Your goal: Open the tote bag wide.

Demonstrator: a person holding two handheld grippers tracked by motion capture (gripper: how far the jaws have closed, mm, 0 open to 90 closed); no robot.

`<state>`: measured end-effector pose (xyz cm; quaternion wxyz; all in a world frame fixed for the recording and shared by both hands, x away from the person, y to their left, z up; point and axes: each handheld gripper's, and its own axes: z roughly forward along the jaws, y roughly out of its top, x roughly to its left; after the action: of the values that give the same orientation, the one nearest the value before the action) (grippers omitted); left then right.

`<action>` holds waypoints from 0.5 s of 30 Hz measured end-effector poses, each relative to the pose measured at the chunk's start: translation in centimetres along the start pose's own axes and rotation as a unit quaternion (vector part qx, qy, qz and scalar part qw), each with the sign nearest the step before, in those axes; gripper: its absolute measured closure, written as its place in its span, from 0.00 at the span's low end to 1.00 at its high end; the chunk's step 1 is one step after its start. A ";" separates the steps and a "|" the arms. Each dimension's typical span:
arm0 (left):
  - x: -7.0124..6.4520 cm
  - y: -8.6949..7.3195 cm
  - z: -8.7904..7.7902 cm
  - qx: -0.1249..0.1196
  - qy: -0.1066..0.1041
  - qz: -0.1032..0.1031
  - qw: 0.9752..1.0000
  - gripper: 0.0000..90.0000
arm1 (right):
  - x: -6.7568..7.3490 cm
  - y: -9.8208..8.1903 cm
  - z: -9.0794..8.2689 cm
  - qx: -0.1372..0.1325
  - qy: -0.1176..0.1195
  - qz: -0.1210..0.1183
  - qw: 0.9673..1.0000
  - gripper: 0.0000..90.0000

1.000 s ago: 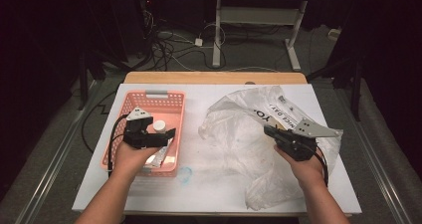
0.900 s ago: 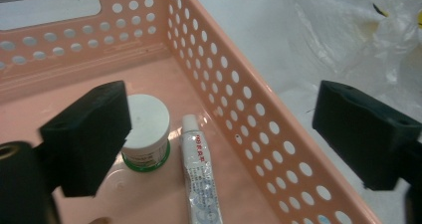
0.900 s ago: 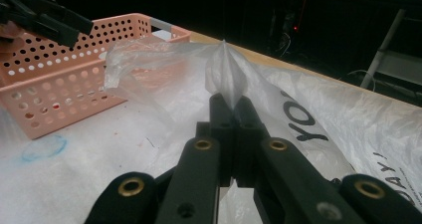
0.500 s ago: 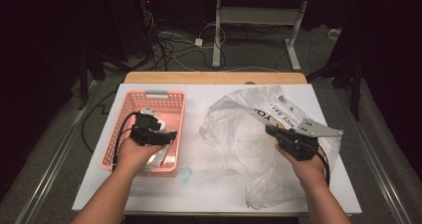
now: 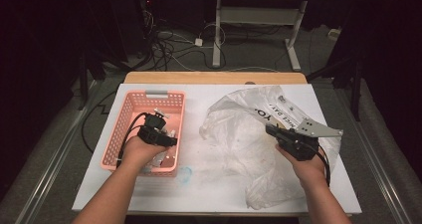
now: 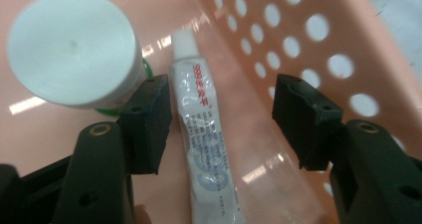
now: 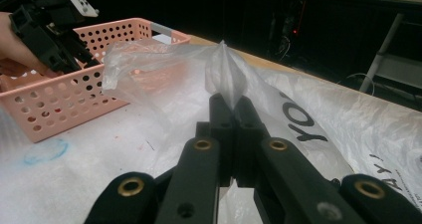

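At the left of the high view the pink basket [image 5: 130, 115] sits on the white table [image 5: 209, 184], and the left gripper [image 5: 158, 134] reaches down into it. In the left gripper view its jaws stand spread and have just been closing, with a small white tube [image 6: 204, 134] lying lengthwise on the basket floor between them, nearer the left pad (red print near its cap reads something like "999", followed by characters too small to make out). A white round lid [image 6: 72, 47] of a jar fills the upper left of that view, just beside the left pad. Right of centre in the high view lies the crumpled clear plastic bag [image 5: 239, 134], printed with black letters "YO" and a line ending "DAY!". The right gripper [image 5: 271, 131] has its jaws pressed together, pinching a raised fold of the bag.
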<state>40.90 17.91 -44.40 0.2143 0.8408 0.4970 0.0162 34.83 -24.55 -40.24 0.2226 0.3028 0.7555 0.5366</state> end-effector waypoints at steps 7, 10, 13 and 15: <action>0.0 0.4 0.9 0.040 0.008 -0.004 0.999 0.50 | 0.1 0.0 0.1 0.004 0.001 -0.003 1.000 1.00; 0.2 0.5 1.0 0.050 0.012 -0.013 0.999 0.53 | 0.1 0.0 0.1 0.003 0.001 -0.004 1.000 1.00; 0.3 0.5 1.2 0.059 0.011 -0.017 0.998 0.54 | 0.1 0.0 0.1 0.004 0.001 -0.003 1.000 1.00; 0.3 0.6 1.3 0.060 0.012 -0.019 0.998 0.55 | 0.1 0.0 0.1 0.003 0.002 -0.004 1.000 1.00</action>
<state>41.86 17.49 -45.37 0.1577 0.8422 0.5156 -0.0075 34.82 -24.37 -40.33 0.2227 0.2993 0.7589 0.5337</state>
